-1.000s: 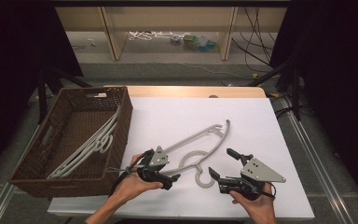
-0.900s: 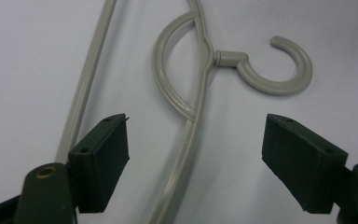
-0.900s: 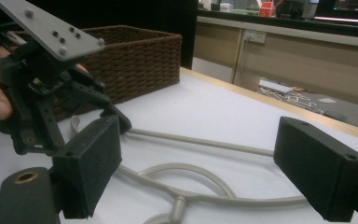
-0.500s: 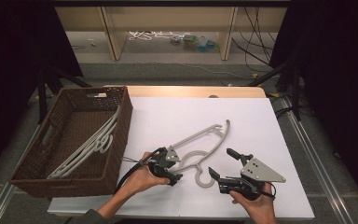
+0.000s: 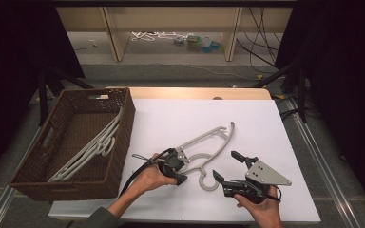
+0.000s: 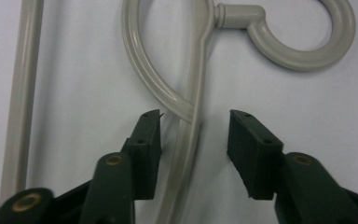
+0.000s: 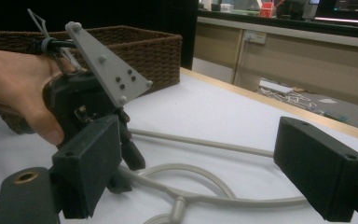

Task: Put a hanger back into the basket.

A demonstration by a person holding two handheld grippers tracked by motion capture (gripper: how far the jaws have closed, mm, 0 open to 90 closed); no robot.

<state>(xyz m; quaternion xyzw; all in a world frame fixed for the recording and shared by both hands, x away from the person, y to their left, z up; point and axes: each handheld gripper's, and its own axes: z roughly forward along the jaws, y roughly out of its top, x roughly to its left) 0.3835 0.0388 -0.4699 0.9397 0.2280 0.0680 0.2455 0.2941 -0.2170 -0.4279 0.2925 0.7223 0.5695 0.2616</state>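
Looking down from the high view, I see a pale grey hanger lying flat on the white desk, just right of a brown wicker basket. The hanger's hook points toward my side of the desk.

My left hand-held gripper sits over the hanger's neck, close to the hook. In the left gripper view, the left hand-held gripper has the hanger's bar between its jaws; the jaws have just been closing, yet the pads are not pressing on it. One pad stands just beside the bar with a sliver of gap, and the other pad is well apart from it, so this gripper is released, straddling the hanger without gripping it. The hook curls ahead of the jaws.

My right hand-held gripper rests near the desk's front edge, just right of the hook, its jaws spread wide with nothing between them. The right gripper view confirms the right hand-held gripper is released, facing the left hand and the hanger.

Inside the basket lie more hangers, stacked slantwise along its right wall.
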